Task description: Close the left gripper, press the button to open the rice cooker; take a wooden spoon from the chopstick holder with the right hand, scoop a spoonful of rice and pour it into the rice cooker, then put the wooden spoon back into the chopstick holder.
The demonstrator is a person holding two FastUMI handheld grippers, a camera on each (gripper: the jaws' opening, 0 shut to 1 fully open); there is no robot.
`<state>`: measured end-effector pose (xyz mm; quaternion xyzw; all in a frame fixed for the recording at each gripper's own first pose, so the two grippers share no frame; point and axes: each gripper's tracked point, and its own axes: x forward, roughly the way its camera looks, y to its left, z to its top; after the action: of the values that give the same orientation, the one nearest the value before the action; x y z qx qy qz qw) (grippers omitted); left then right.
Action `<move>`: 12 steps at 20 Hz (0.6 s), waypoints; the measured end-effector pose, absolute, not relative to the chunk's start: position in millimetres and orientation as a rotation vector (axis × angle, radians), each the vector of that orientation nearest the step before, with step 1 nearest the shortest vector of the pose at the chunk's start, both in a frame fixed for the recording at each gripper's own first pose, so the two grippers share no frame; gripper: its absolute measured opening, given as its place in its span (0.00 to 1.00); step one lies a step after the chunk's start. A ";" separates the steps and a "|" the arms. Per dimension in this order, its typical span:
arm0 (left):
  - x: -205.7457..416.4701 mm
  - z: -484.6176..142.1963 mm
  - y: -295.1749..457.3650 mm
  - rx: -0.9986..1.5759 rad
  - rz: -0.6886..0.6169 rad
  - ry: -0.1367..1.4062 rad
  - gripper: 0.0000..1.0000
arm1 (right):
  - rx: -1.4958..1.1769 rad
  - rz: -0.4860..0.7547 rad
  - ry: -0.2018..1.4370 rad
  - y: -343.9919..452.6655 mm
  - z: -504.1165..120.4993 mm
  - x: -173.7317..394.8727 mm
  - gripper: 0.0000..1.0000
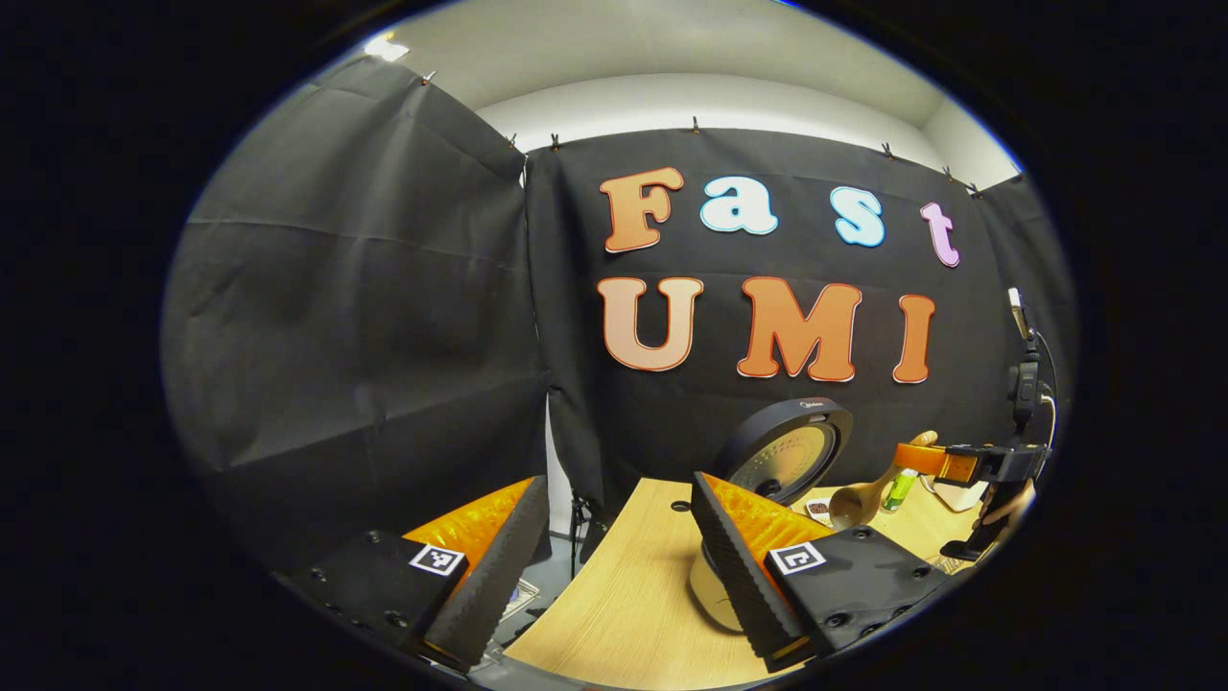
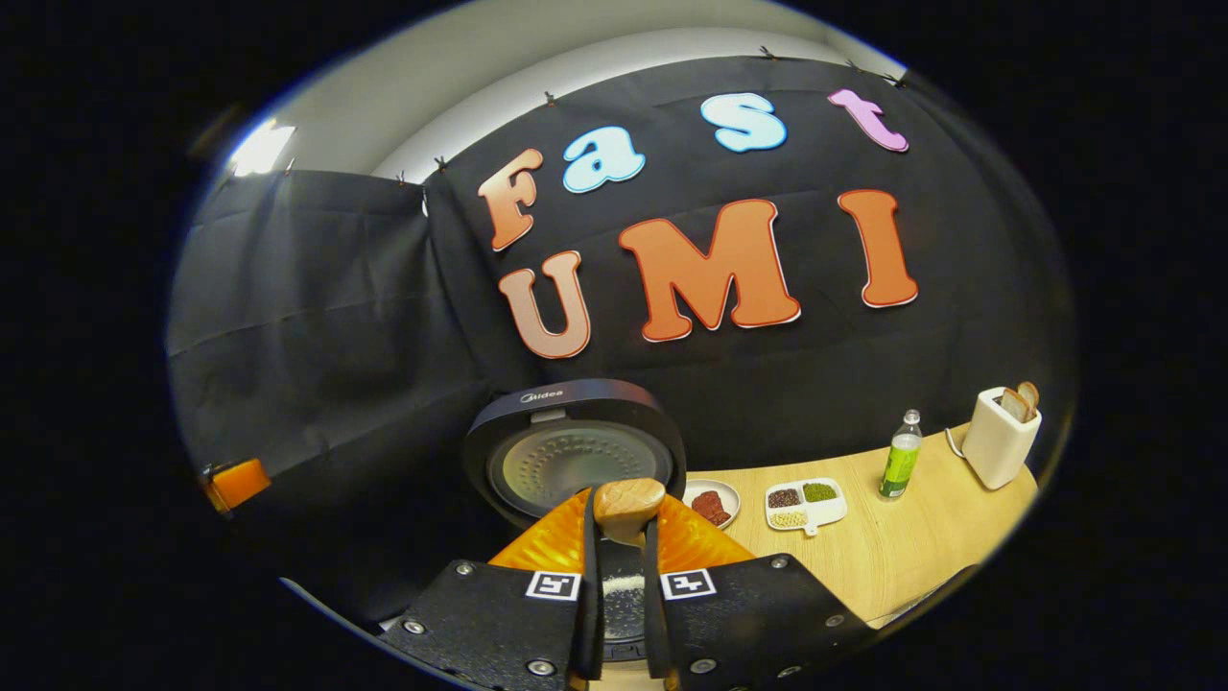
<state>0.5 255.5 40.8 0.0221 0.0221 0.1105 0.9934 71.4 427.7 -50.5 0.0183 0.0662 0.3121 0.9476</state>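
Tipping the wooden spoon (image 2: 628,509) too early looks the main risk: grains would land on the bench (image 1: 624,595) instead of inside the rice cooker (image 2: 574,451), whose lid stands open. A loose hold could also let the handle twist. On the left, the left hand-held gripper (image 1: 604,566) is released, fingers well apart, near the bench edge. To the right, the right hand-held gripper (image 2: 622,585) is clenched on the spoon's handle, its bowl hanging over the cooker's opening in the left gripper view. Whether rice lies in the bowl cannot be told.
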 end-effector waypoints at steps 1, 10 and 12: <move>-0.5 41.7 256.5 0.043 0.223 0.043 0.99 | 0.003 0.646 0.124 428.5 -51.9 71.8 0.16; -4.1 39.6 258.8 0.046 0.241 0.044 0.97 | -0.261 0.712 0.071 442.3 -71.9 53.0 0.16; -5.1 39.6 259.6 0.049 0.244 0.047 0.97 | -0.259 0.717 0.079 442.3 -72.9 52.0 0.16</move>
<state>-5.1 259.6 39.6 0.0247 0.0234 0.1217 0.9920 52.0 442.3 -72.9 -0.1264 0.0384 0.3500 0.9274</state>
